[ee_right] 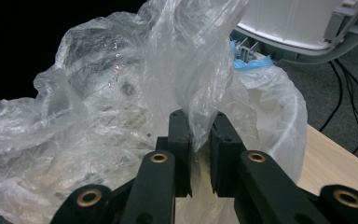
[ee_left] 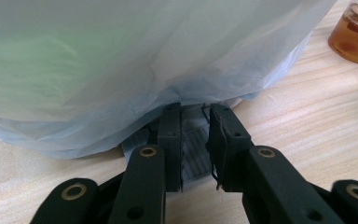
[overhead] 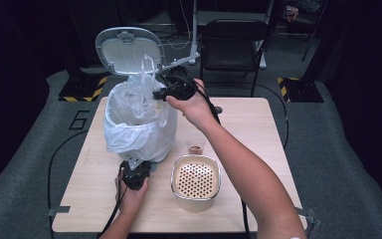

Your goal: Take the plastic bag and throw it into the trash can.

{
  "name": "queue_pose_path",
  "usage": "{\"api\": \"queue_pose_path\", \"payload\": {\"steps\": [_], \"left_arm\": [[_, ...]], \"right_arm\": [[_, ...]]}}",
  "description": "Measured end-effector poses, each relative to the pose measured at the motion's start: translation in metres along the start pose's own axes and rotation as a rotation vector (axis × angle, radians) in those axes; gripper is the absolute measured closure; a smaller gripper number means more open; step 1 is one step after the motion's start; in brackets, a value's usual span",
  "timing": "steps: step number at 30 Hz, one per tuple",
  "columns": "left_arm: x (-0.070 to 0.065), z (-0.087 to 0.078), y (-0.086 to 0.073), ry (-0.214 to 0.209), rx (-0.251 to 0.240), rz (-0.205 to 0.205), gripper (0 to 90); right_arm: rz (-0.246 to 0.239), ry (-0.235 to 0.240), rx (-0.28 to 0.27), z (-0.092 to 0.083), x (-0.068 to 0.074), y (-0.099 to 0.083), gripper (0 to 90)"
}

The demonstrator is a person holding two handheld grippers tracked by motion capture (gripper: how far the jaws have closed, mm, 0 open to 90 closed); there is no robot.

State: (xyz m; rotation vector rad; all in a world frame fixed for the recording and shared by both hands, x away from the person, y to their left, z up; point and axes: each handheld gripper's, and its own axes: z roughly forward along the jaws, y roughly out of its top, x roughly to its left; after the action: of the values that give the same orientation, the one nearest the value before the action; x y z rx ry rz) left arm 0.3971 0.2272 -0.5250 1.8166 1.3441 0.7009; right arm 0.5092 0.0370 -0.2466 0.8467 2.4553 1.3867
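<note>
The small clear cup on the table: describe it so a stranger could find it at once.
Start from the white bag-lined bin on the wooden table. Right of its base stands the small clear cup, holding brownish liquid. Unlike the cream perforated-lid container in front of it, it is transparent.

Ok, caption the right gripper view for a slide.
Right tool pinches crumpled clear plastic bag above the lined bin, lid open.

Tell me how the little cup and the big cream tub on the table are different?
The little cup is clear, so you see brownish stuff inside; the cream tub is solid-coloured. The cup is much smaller than the tub. The cup is open on top, while the tub has a top full of small holes. Both stand upright on the wooden table, close together, beside the bagged bin.
</note>
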Motion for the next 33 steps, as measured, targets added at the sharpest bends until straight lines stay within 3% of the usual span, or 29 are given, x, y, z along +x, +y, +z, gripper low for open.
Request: {"api": "queue_pose_path", "payload": {"steps": [16,18,21,24,27,30,33], "left_arm": [[0.0,0.0,0.0,-0.001,-0.005,-0.003,75.0],[-0.002,0.001,-0.001,-0.009,-0.028,-0.034,75.0],[-0.002,0.001,-0.001,-0.009,-0.028,-0.034,75.0],[-0.002,0.001,-0.001,-0.008,-0.029,-0.034,75.0],[-0.002,0.001,0.0,-0.009,-0.021,-0.027,75.0],[-0.002,0.001,0.0,-0.008,-0.022,-0.026,75.0],[0.0,0.0,0.0,0.0,-0.001,-0.001,75.0]], "right_arm": [[0.025,-0.039,-0.005,0.016,-0.005,0.01,80.8],[0.018,-0.042,-0.009,0.019,-0.005,0.012,80.7],[0.006,-0.051,0.0,0.024,-0.003,0.014,79.9],[0.008,-0.055,0.006,0.026,-0.002,0.014,75.9],[0.0,-0.07,0.019,0.032,0.0,0.013,54.9],[0.008,-0.068,0.022,0.032,0.002,0.012,50.3],[0.001,-0.062,0.003,0.028,0.004,0.012,47.8]]}}
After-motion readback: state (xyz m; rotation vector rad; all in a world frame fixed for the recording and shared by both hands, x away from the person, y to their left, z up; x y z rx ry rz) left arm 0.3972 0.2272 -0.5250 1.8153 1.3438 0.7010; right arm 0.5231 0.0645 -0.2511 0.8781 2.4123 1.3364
